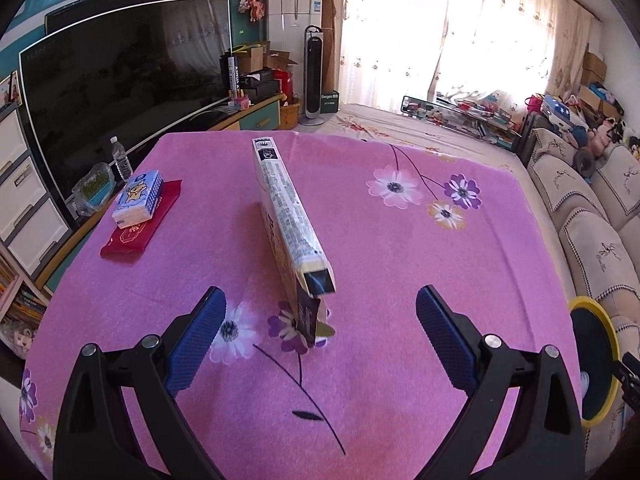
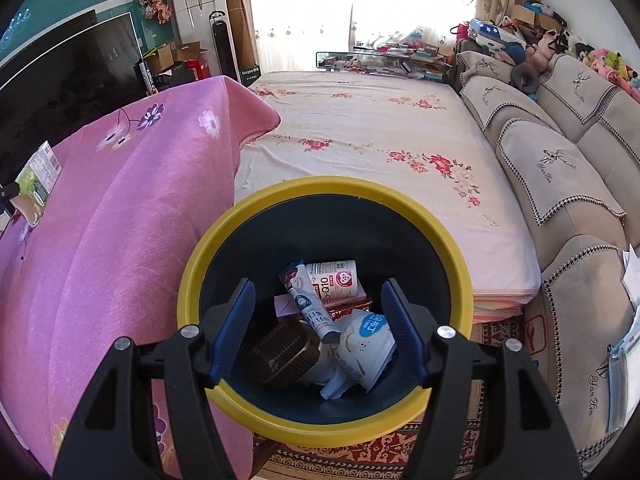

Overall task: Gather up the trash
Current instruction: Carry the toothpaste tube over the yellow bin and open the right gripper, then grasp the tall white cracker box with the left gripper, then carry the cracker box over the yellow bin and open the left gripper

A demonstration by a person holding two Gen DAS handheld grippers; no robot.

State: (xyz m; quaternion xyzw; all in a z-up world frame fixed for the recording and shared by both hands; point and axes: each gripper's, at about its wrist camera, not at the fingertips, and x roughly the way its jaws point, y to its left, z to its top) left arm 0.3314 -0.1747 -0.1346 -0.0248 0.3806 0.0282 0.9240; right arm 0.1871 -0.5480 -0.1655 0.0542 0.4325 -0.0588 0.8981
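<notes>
1. While the long carton stands on its narrow edge on the pink tabletop, its long axis runs straight away from the left hand-held gripper, near end just ahead of the blue pads and midway between them.
2. That left hand-held gripper is released, jaws wide and empty, one on each side of the carton's line, so by my reading a forward reach and squeeze across the thin faces suits it.
3. Farther out, the right hand-held gripper hangs over the yellow-rimmed bin beside the tabletop, jaws apart and empty, with wrappers lying below.
4. Of the two, the left is nearer the carton.
</notes>
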